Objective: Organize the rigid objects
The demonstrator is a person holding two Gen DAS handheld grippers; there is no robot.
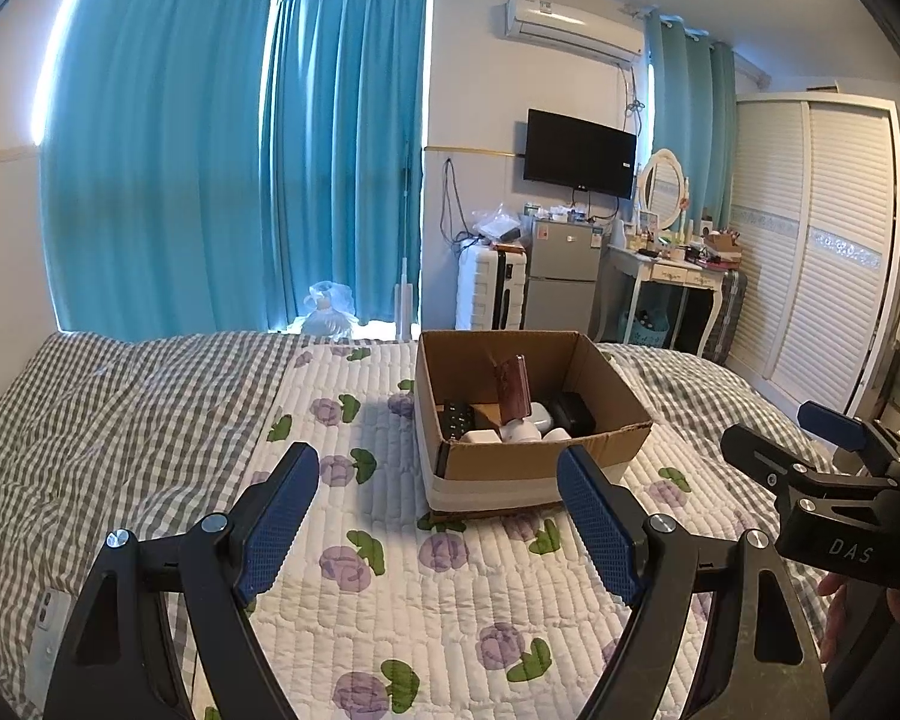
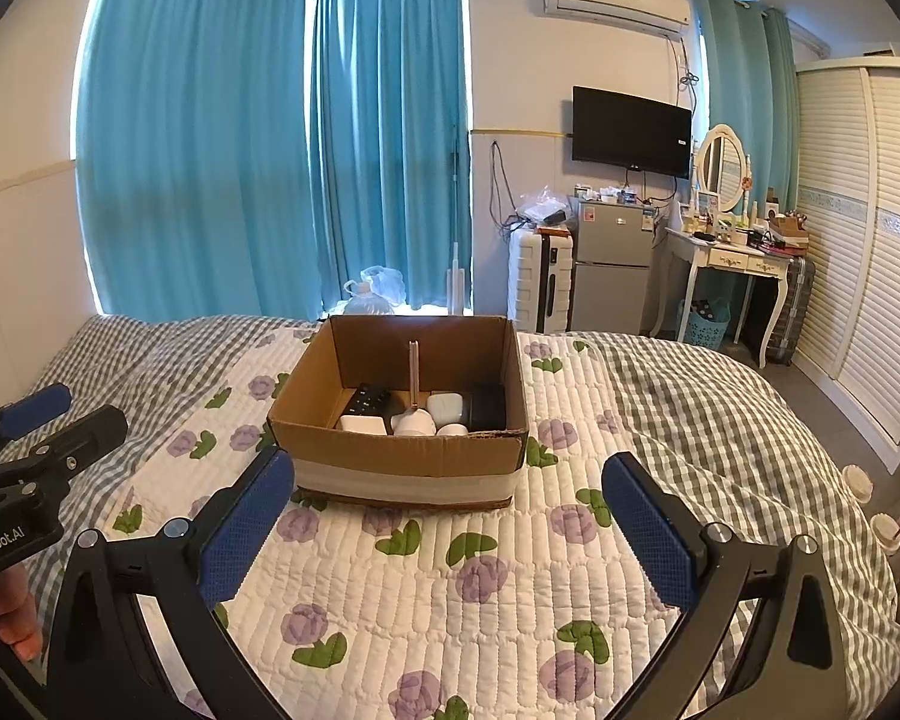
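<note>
Cardboard box [image 2: 399, 450] of rigid items sitting on bed [image 2: 450, 570], dead ahead of right gripper [image 2: 450, 531], rightward of left gripper [image 1: 438, 516]; both jaws being held wide, nothing gripped.

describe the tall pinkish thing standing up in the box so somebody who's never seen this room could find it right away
Look at the bed with the flowered quilt; an open cardboard box sits in its middle. Inside the box, near the centre, stands the thin flat pinkish-brown thing, possibly a phone. It is the only item upright, rising above the low white cases and the black remote lying around it.
</note>
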